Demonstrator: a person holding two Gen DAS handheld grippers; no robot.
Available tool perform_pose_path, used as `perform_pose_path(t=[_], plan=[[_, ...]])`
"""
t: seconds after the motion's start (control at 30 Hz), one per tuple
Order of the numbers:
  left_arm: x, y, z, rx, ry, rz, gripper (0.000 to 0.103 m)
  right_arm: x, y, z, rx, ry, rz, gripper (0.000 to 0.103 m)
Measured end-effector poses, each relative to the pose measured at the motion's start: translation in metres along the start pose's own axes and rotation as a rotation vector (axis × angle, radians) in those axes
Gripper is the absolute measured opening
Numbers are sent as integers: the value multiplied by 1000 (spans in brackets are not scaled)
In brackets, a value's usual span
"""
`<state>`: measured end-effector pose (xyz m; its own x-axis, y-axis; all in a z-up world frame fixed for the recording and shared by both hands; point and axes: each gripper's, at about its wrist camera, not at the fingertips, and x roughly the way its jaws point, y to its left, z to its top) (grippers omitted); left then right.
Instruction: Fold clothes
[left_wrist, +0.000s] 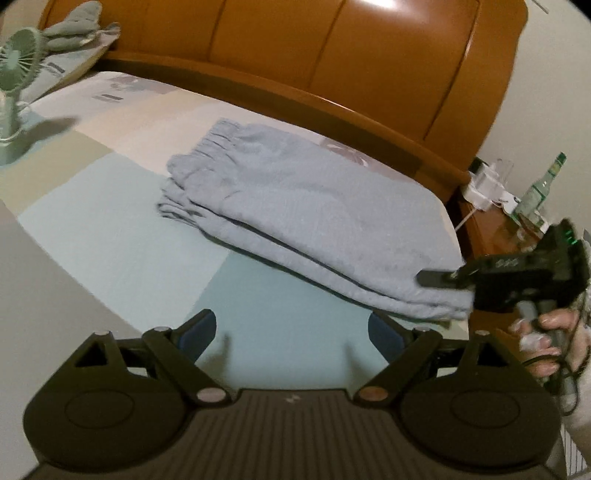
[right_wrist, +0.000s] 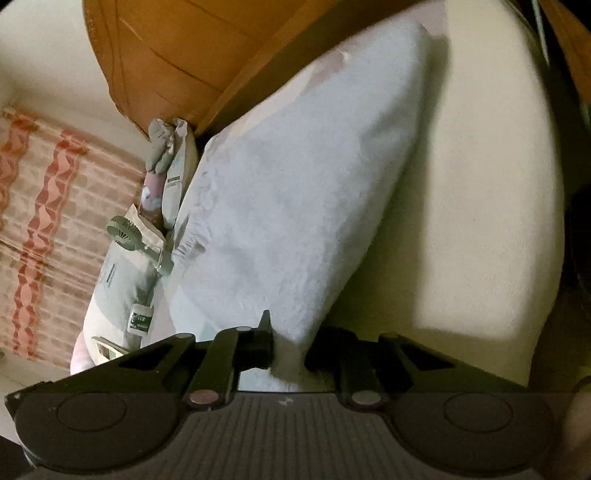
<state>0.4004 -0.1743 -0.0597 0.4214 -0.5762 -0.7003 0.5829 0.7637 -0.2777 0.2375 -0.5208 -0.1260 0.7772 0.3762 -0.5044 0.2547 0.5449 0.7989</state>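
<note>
Only the left view shows the right claw (left_wrist: 439, 277) pinching the trousers (left_wrist: 295, 206).

Place: it was a home bedroom.
Bed: a glossy orange-brown wooden headboard (left_wrist: 295, 55) backed a pastel patchwork bedsheet (left_wrist: 122, 229).
Window: pink patterned curtains (right_wrist: 44, 221) hung (somewhat blurred).

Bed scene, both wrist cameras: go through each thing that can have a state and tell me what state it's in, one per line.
Light blue trousers: folded over, lying flat on the bed, one end gripped.
Right gripper: shut on the trousers' end, cloth between its fingers.
Left gripper: open, nothing between its fingers, above bare sheet.
Small green fan: upright on the bed; running or not, cannot tell.
Green bottle: upright on the nightstand.
</note>
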Motion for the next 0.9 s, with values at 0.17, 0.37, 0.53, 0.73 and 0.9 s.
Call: perform_pose_path(t=[0.17, 0.37, 0.53, 0.73, 0.9], plan=[[-19, 4, 0, -18, -36, -2, 89, -17, 46, 0, -61, -23, 29, 15], [-20, 7, -12, -21, -11, 1, 89, -6, 9, -25, 7, 48, -100, 24], [-13, 12, -17, -21, 13, 6, 89, -23, -20, -26, 68, -14, -14, 49], [0, 4, -20, -22, 28, -4, 89, -17, -33, 23, 78, -118, -49, 60], [8, -14, -20, 29, 42, -12, 89, -3, -35, 56, 21, -174, -102, 42]])
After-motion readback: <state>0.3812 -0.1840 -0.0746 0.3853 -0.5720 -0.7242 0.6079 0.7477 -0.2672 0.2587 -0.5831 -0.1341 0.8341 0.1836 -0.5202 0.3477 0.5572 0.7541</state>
